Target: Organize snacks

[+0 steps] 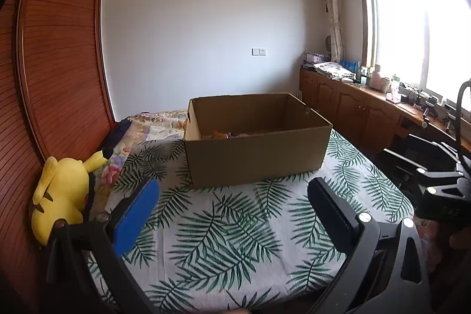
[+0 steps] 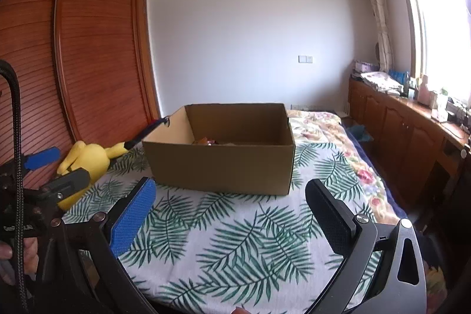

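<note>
An open brown cardboard box (image 1: 256, 155) stands on the bed with the palm-leaf sheet (image 1: 235, 240); it also shows in the right wrist view (image 2: 220, 167). Orange and reddish snack packets (image 1: 225, 134) lie low inside it, mostly hidden by the front wall, and show in the right wrist view too (image 2: 207, 141). My left gripper (image 1: 232, 196) is open and empty, held over the sheet short of the box. My right gripper (image 2: 229, 196) is open and empty, also short of the box. The left gripper also appears at the left of the right wrist view (image 2: 56, 167).
A yellow plush toy (image 1: 63, 196) lies at the bed's left edge against the wooden wardrobe (image 1: 59, 64). A long-handled tool (image 2: 147, 131) leans by the box's left corner. A low wooden cabinet (image 1: 368, 105) with clutter runs under the window on the right.
</note>
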`<state>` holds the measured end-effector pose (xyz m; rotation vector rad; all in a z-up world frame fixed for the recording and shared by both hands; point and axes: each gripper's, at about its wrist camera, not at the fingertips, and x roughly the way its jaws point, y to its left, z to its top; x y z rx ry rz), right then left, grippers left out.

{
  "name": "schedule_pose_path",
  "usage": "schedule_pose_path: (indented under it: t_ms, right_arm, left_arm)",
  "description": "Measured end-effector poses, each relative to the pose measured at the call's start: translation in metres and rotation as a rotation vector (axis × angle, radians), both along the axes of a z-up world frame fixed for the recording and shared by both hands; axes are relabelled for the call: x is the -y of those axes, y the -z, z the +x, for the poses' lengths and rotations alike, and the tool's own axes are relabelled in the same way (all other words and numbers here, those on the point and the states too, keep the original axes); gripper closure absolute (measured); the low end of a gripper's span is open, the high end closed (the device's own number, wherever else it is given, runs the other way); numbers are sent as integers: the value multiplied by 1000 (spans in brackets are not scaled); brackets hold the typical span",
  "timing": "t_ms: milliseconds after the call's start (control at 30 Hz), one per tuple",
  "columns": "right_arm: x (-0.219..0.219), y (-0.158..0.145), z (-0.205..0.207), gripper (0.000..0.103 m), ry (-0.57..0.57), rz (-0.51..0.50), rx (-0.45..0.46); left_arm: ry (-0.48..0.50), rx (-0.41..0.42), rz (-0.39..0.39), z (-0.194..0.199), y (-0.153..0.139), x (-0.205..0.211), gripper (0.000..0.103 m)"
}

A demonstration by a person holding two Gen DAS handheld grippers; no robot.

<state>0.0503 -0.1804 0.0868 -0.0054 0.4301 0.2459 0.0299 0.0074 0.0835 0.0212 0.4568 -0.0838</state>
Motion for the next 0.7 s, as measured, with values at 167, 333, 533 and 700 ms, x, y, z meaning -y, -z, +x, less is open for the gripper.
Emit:
schedule_pose_path:
  t_ms: [167, 333, 533, 700]
  right_arm:
    - [5, 3, -17, 0, 20, 15, 1]
    - [5, 6, -42, 0, 23, 16, 5]
    - [4, 9, -62, 0, 44, -1, 17]
    - [4, 13, -70, 0, 55, 1, 20]
  left_arm:
    - [-5, -21, -36, -15, 7, 0, 1]
    - [-17, -19, -41, -33, 8, -1, 1]
    - [-19, 3, -32, -48, 4, -1, 1]
    - [-37, 14, -17, -53, 10, -2, 1]
